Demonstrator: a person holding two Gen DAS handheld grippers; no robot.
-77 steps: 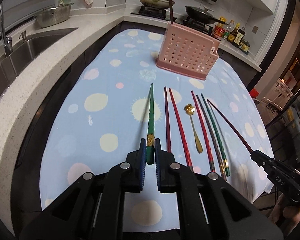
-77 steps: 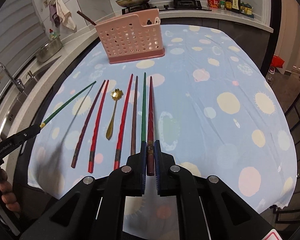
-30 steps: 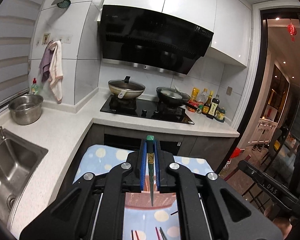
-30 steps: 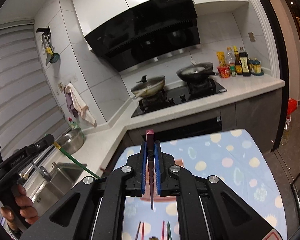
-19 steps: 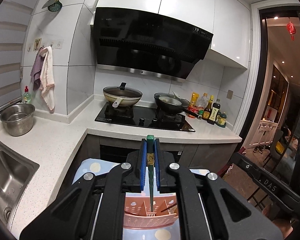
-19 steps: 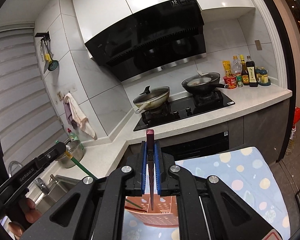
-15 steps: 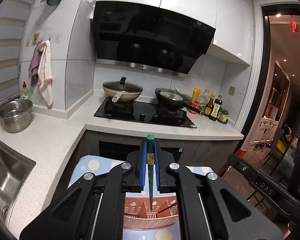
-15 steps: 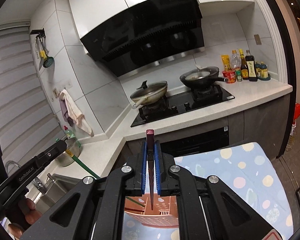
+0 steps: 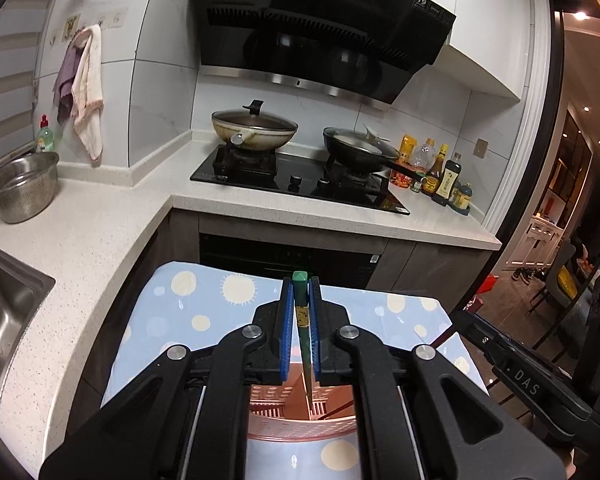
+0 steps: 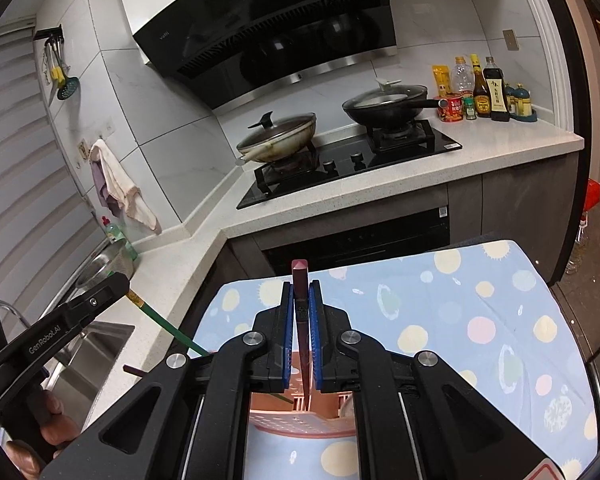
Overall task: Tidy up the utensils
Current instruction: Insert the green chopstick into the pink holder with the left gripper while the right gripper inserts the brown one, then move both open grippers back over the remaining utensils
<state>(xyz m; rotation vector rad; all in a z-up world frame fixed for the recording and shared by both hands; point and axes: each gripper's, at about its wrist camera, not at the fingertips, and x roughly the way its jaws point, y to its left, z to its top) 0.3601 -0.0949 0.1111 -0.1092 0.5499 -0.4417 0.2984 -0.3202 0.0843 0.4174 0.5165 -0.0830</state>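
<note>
Green chopstick (image 10: 168,330) beyond left claw (image 10: 126,286)

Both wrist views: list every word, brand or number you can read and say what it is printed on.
"GenRobot.AI": side of the left gripper.
"DAS", first letters hidden: side of the right gripper.
"19": corner of the range hood.
"vatti": range hood front, small, uncertain.
Labels on the sauce bottles: too small to read.

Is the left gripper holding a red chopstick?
No, the left gripper is shut on a green chopstick, tip pointing down into the pink basket.
</note>
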